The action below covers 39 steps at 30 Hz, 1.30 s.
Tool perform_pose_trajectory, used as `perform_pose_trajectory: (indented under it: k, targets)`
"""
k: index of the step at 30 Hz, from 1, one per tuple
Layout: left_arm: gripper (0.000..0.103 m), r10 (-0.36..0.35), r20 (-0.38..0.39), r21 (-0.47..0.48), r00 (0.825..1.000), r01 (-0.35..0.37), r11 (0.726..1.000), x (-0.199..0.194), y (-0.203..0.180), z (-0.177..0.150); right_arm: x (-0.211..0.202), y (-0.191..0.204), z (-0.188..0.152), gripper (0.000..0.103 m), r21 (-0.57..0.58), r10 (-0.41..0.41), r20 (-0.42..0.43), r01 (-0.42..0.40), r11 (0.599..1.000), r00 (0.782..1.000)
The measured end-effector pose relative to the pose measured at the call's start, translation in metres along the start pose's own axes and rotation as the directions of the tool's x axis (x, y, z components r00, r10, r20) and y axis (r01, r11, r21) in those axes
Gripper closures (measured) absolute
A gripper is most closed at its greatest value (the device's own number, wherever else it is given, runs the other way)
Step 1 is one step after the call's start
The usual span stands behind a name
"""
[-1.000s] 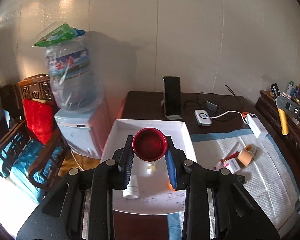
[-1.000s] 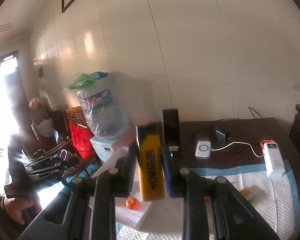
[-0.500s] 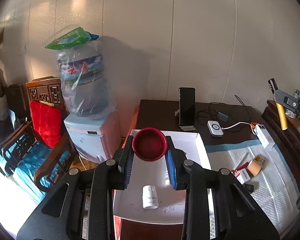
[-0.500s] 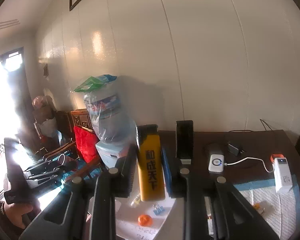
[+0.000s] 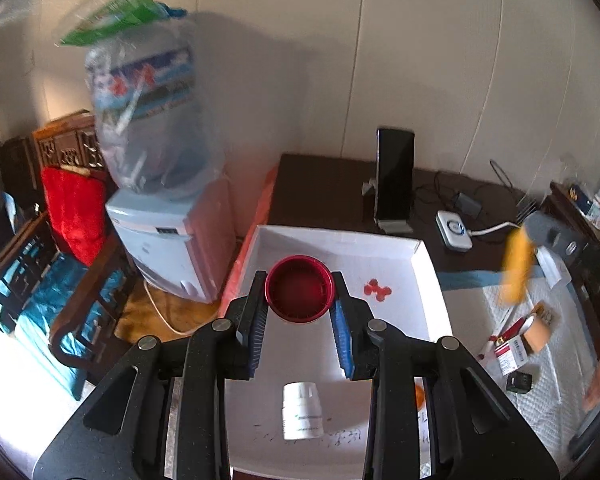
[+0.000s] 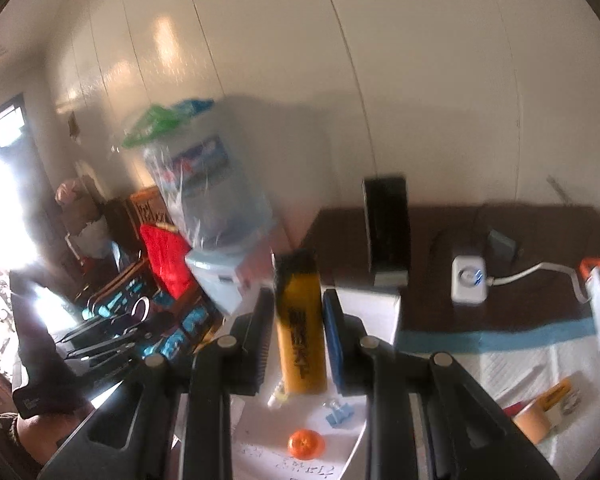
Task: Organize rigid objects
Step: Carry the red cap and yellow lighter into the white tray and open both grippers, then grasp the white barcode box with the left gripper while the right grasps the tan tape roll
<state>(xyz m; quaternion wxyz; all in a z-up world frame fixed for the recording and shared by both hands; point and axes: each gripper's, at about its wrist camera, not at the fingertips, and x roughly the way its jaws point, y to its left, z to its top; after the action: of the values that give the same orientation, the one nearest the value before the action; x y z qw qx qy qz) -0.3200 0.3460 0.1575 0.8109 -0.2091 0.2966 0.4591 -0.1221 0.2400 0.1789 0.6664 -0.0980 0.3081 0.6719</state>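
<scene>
My left gripper (image 5: 300, 300) is shut on a round red cap (image 5: 300, 290) and holds it above the white tray (image 5: 340, 236). In the tray lie a white pill bottle (image 5: 302, 412) and small red pieces (image 5: 377, 289). My right gripper (image 6: 298, 304) is shut on a yellow lighter (image 6: 302, 344), upright over the tray's (image 6: 376, 304) near part. Below it lie an orange ball (image 6: 306, 444), a blue clip (image 6: 340, 412) and a small white tube (image 6: 278, 396). In the left wrist view the lighter (image 5: 518, 268) shows blurred at the right. In the right wrist view the left gripper (image 6: 112, 332) is at the left.
A water dispenser (image 5: 160, 240) with a bagged bottle stands left of the dark table (image 5: 324, 192). A phone on a stand (image 5: 394, 180), a white charger (image 5: 454, 234) and cables sit at the back. A padded mat (image 5: 540, 380) at the right bears a tape roll (image 5: 536, 334) and small boxes.
Both grippers have travelled across the table and sunk a little toward the white tray. The pill bottle now shows between the left fingers. Both grips are unchanged.
</scene>
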Motion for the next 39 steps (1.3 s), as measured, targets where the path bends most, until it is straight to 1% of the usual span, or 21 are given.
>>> perform_pose_trajectory:
  k: [3, 8, 11, 14, 15, 16, 17, 18, 19, 20, 22, 24, 25, 27, 28, 32, 36, 38, 39]
  targets:
    - [0.074, -0.01, -0.057, 0.005, 0.998, 0.011, 1.0, 0.028, -0.003, -0.001, 0.028, 0.002, -0.012, 0.079, -0.014, -0.006, -0.07, 0.005, 1.0, 0.997]
    - [0.074, -0.004, -0.152, 0.015, 0.988, 0.007, 1.0, 0.068, -0.006, -0.011, 0.073, -0.009, -0.031, 0.079, 0.044, -0.015, -0.187, 0.024, 0.999, 0.982]
    - [0.074, -0.004, -0.2, 0.0, 0.98, 0.004, 1.0, 0.087, -0.004, -0.018, 0.083, -0.017, -0.04, 0.079, 0.063, -0.032, -0.218, 0.046, 0.997, 0.976]
    - [0.074, -0.007, -0.272, 0.003, 0.962, 0.009, 1.0, 0.109, -0.008, -0.028, 0.089, -0.021, -0.048, 0.079, 0.061, -0.049, -0.242, 0.066, 0.996, 0.969]
    - [0.074, -0.015, -0.282, 0.009, 0.959, 0.019, 1.0, 0.114, -0.011, -0.032, 0.09, -0.022, -0.051, 0.079, 0.061, -0.063, -0.25, 0.081, 0.995, 0.966]
    - [0.069, -0.024, -0.288, 0.023, 0.957, 0.032, 0.999, 0.118, -0.016, -0.036, 0.092, -0.024, -0.054, 0.079, 0.064, -0.077, -0.259, 0.097, 0.993, 0.963]
    - [0.049, -0.026, -0.29, 0.037, 0.957, 0.038, 0.999, 0.121, -0.021, -0.039, 0.092, -0.026, -0.058, 0.075, 0.07, -0.096, -0.266, 0.118, 0.991, 0.959]
    - [0.03, -0.019, -0.282, 0.048, 0.959, 0.034, 0.998, 0.123, -0.025, -0.041, 0.093, -0.029, -0.06, 0.069, 0.076, -0.105, -0.268, 0.13, 0.989, 0.958]
    - [0.004, -0.016, -0.267, 0.049, 0.964, 0.031, 0.998, 0.123, -0.026, -0.042, 0.091, -0.032, -0.062, 0.047, 0.085, -0.116, -0.265, 0.143, 0.986, 0.957]
    - [0.0, 0.01, -0.242, 0.052, 0.97, 0.003, 0.999, 0.122, -0.025, -0.042, 0.085, -0.036, -0.064, 0.034, 0.098, -0.132, -0.247, 0.161, 0.982, 0.96]
    - [0.0, 0.002, -0.225, 0.038, 0.974, 0.007, 0.999, 0.121, -0.022, -0.04, 0.079, -0.04, -0.065, 0.018, 0.113, -0.128, -0.232, 0.157, 0.981, 0.964]
    - [0.0, 0.01, -0.22, 0.036, 0.975, -0.003, 0.999, 0.119, -0.019, -0.038, 0.071, -0.041, -0.064, 0.018, 0.12, -0.128, -0.216, 0.156, 0.98, 0.968]
    - [0.0, 0.014, -0.208, 0.033, 0.978, -0.008, 0.999, 0.116, -0.017, -0.037, 0.067, -0.041, -0.063, 0.017, 0.125, -0.126, -0.204, 0.153, 0.98, 0.971]
    - [0.0, 0.019, -0.19, 0.026, 0.982, -0.014, 1.0, 0.109, -0.015, -0.036, 0.058, -0.039, -0.062, 0.002, 0.134, -0.123, -0.175, 0.148, 0.98, 0.977]
    - [0.0, 0.019, -0.18, 0.019, 0.983, -0.016, 1.0, 0.104, -0.014, -0.035, 0.052, -0.038, -0.062, 0.0, 0.137, -0.125, -0.155, 0.146, 0.98, 0.98]
    - [0.0, -0.003, -0.13, -0.005, 0.992, 0.002, 1.0, 0.079, -0.011, -0.034, 0.029, -0.032, -0.06, 0.0, 0.137, -0.131, -0.085, 0.142, 0.98, 0.988]
    - [0.0, -0.043, -0.078, -0.015, 0.996, 0.041, 0.999, 0.049, -0.015, -0.035, 0.006, -0.032, -0.055, 0.0, 0.119, -0.174, -0.02, 0.175, 0.977, 0.985]
    - [0.0, -0.064, -0.068, 0.003, 0.996, 0.064, 0.998, 0.037, -0.023, -0.036, -0.009, -0.038, -0.053, 0.0, 0.125, -0.193, 0.014, 0.19, 0.974, 0.981]
    - [0.0, -0.078, -0.068, 0.015, 0.995, 0.079, 0.997, 0.033, -0.028, -0.036, -0.02, -0.044, -0.052, 0.0, 0.128, -0.217, 0.043, 0.21, 0.969, 0.975]
